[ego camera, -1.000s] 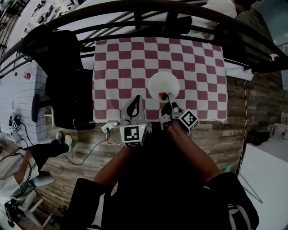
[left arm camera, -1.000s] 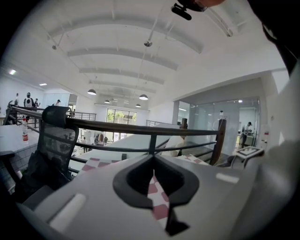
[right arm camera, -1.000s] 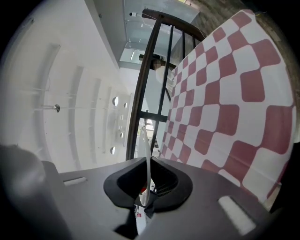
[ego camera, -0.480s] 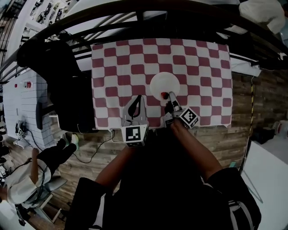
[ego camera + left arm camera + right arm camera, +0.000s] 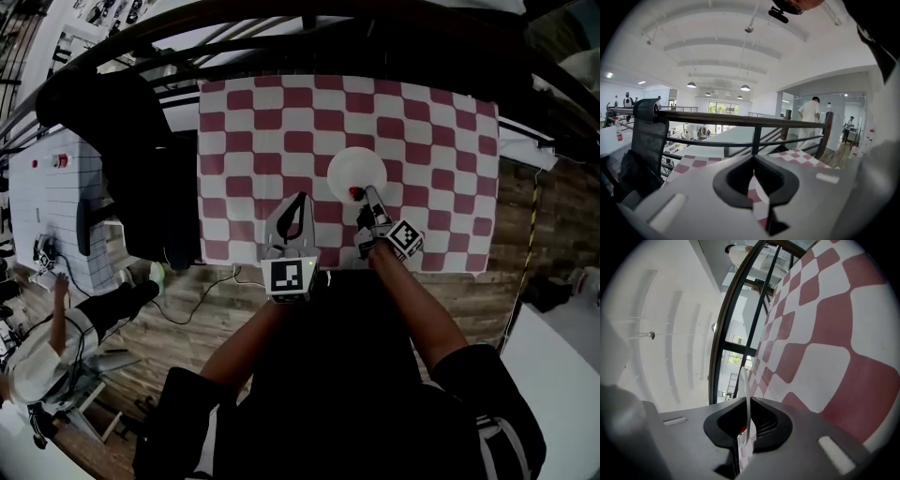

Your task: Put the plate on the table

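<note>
Right gripper view shows the right gripper (image 5: 364, 197) with jaws pinching the white plate's (image 5: 746, 390) rim, keeping it flat and low over the checkered tabletop (image 5: 253, 122) for setting down. The left gripper's (image 5: 298, 204) jaws are together and empty.

hidden under the tip of the right gripper (image 5: 368, 194) in the head view: the near rim of the round white plate (image 5: 356, 169). shown only edge-on in the right gripper view, as a thin white strip between the closed jaws, with neither face visible. too small to name: the small red spot (image 5: 354, 194) just beside that tip. covered by the left gripper (image 5: 299, 201) and the right one: parts of the near edge of the red-and-white checked tablecloth (image 5: 244, 141). crossed along the far edge by the black metal railing (image 5: 187, 33). cut off by the left edge: the person in a white top (image 5: 33, 352). too small for detail in the left gripper view: the distant figure in white (image 5: 809, 115)
</note>
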Motion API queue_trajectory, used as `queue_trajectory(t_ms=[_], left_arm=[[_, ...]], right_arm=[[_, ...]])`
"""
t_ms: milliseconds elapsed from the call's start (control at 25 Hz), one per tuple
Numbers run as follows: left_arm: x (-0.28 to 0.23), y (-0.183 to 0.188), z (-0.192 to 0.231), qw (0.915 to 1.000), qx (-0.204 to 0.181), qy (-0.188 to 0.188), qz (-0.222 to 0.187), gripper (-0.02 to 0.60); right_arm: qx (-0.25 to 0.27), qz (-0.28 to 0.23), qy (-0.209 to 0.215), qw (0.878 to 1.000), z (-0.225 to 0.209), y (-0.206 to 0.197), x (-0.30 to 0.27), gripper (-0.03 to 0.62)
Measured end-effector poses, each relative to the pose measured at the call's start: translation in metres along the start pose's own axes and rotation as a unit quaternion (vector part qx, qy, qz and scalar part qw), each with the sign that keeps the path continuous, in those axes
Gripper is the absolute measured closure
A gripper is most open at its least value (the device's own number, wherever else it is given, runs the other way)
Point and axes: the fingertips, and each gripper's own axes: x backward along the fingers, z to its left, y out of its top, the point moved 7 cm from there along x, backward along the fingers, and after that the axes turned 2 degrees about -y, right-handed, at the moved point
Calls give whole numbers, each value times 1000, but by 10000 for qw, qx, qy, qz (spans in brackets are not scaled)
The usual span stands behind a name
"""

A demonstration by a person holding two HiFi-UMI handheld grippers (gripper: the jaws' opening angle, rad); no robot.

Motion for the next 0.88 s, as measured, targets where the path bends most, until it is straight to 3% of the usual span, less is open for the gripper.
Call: queue_trajectory(t_ms=[240,480,880], left_arm=[[2,-2,-3,9999,-73,56,57,572],[5,-4,-4,9999,-58,126,34,572],[4,-6,3,9995,212,222,-28,572]], right_arm=[[-197,106,-261,9994,-21,-1,-1,577],[-304,153,-188,9992,-36,-7,-8,577],[-329,459,-475,9973,-46,-12,-16,577]])
